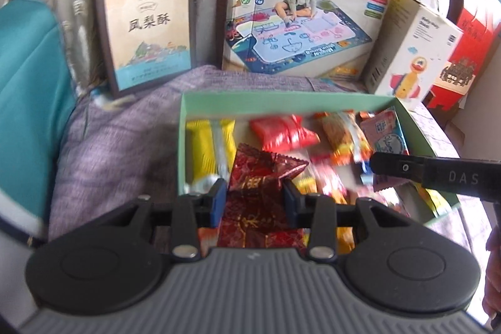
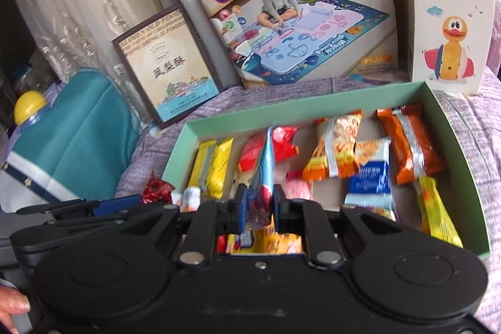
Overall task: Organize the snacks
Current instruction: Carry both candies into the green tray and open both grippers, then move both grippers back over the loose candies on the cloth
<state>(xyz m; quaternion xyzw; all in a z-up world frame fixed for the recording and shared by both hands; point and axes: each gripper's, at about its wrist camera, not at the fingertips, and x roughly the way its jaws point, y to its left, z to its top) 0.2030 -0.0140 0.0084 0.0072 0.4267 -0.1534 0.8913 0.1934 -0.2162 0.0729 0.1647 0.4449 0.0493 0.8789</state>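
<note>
Your left tool (image 1: 253, 199) is clenched on a dark red foil packet (image 1: 263, 177) with gold print, which stands between its blue pads (image 1: 218, 202) at the near left edge of the green box (image 1: 281, 99). Your right tool (image 2: 258, 205) is clenched on a thin blue-and-pink packet (image 2: 266, 174), held edge-on and upright between its pads over the near part of the same box. Ahead of the right tool, the box holds two yellow packets (image 2: 213, 168) to the left, a red packet (image 2: 275, 146) straight ahead, and an orange-and-white snack bag (image 2: 338, 143), a blue-and-white packet (image 2: 371, 177) and an orange packet (image 2: 410, 143) to the right. The box rests on a purple woven cover (image 1: 125, 140). Beyond both tools, a brown-framed pastry box (image 1: 147, 24), a drawing-mat toy box (image 1: 300, 17) and a Roly-Poly Duck box (image 2: 451, 17) stand upright against the curtain. A teal bag (image 2: 78, 127) lies left of the tools.
</note>
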